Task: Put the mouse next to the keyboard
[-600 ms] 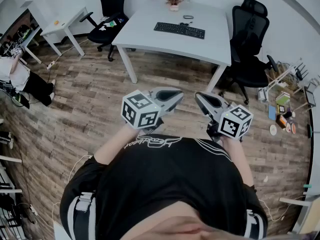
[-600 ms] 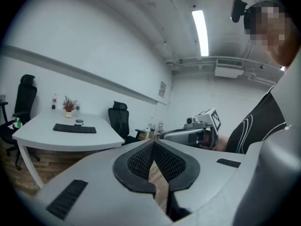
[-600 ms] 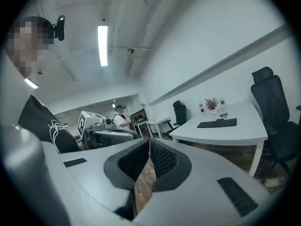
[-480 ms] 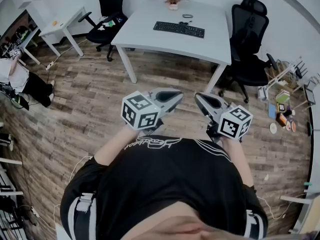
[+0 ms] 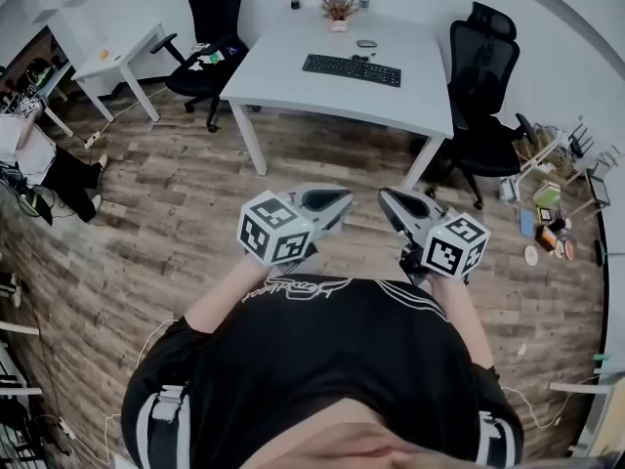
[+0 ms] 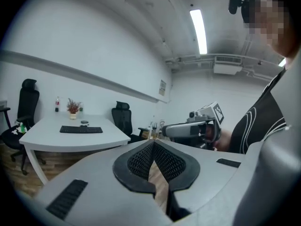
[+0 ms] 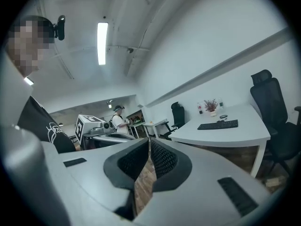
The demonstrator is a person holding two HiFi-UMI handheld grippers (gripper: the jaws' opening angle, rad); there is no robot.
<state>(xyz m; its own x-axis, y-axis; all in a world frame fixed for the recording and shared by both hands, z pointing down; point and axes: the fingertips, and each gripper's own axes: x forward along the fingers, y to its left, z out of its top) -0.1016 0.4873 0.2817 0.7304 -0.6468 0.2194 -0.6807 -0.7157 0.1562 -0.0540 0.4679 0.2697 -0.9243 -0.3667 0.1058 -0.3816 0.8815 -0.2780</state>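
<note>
— Where's the mouse from where I stand?

— Straight ahead of you, and well apart from both sets of jaws. The mouse (image 5: 366, 43) sits on the white desk (image 5: 283, 71), just beyond the far edge of the keyboard (image 5: 352, 69), toward its right half. Bare wooden floor (image 5: 176, 193) lies between you and the desk.

— And my grippers?

— You hold both close in front of you, with the tips angled toward each other. Your left gripper (image 5: 337, 199) is clenched on nothing, and only floor shows below its pads. Your right gripper (image 5: 389, 199) is closed and empty too.

— Which one goes?

— There's hardly a difference, but I'd judge your right one a touch nearer, since the mouse lies slightly to that side of the gap between your tips. The keyboard's long axis runs across you, left to right, so "next to" probably means off one of its ends. The mouse's own long axis is too small to read from here, so check it at the desk. You'll need to open the jaws before you reach.
</note>
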